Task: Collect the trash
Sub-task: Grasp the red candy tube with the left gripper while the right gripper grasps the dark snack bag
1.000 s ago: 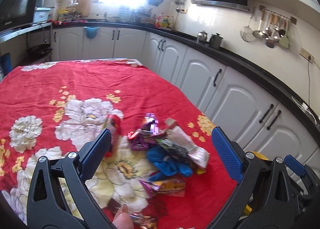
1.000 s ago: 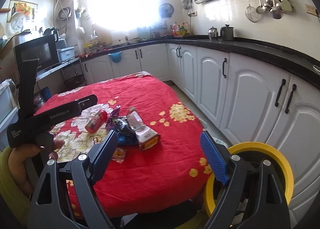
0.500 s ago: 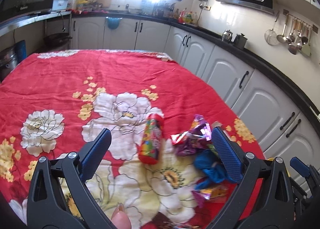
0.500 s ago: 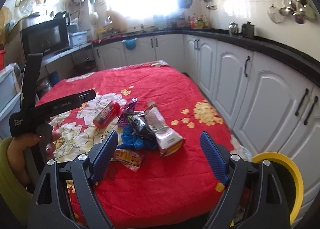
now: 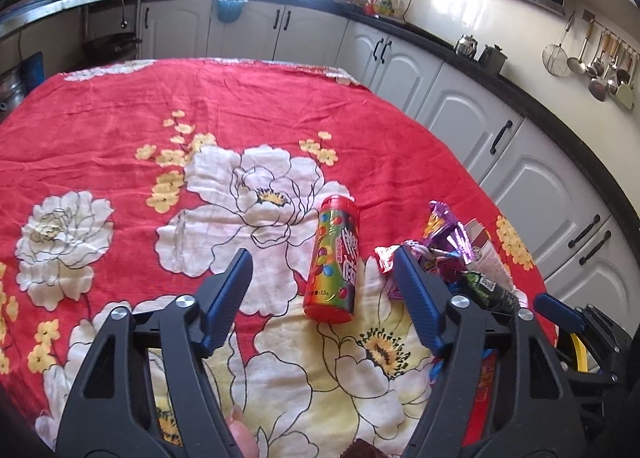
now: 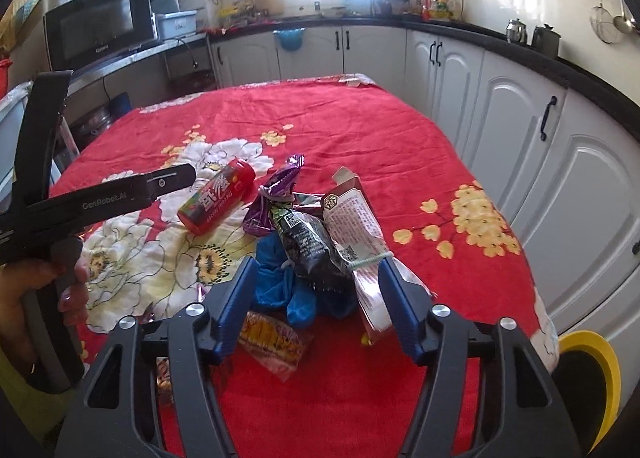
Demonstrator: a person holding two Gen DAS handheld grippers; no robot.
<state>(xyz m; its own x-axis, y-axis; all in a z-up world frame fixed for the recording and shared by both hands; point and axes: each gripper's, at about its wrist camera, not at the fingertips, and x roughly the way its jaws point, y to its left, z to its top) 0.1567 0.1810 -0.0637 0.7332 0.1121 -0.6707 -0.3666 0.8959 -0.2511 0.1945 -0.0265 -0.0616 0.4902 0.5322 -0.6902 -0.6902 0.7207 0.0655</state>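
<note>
A pile of trash lies on the red floral tablecloth [image 5: 120,106]. A red candy tube [image 5: 335,258] lies just ahead of my open, empty left gripper [image 5: 322,274]; it also shows in the right wrist view [image 6: 218,202]. Right of it are purple wrappers [image 5: 444,230], a black packet [image 6: 308,242], a brown-and-white carton [image 6: 356,218], a crumpled blue glove [image 6: 280,286] and an orange wrapper [image 6: 268,338]. My right gripper [image 6: 316,282] is open and empty, its fingers either side of the black packet and blue glove. The left gripper body [image 6: 100,198] shows at the left of the right wrist view.
A yellow-rimmed bin [image 6: 592,370] stands on the floor off the table's right edge. White cabinets [image 6: 540,162] and a black counter run along the right and back. A microwave [image 6: 100,26] sits at the back left.
Both grippers have moved forward and down toward the table. The left one swung left from the pile and onto the candy tube. The right one closed in on the pile. Both jaws look narrower.
</note>
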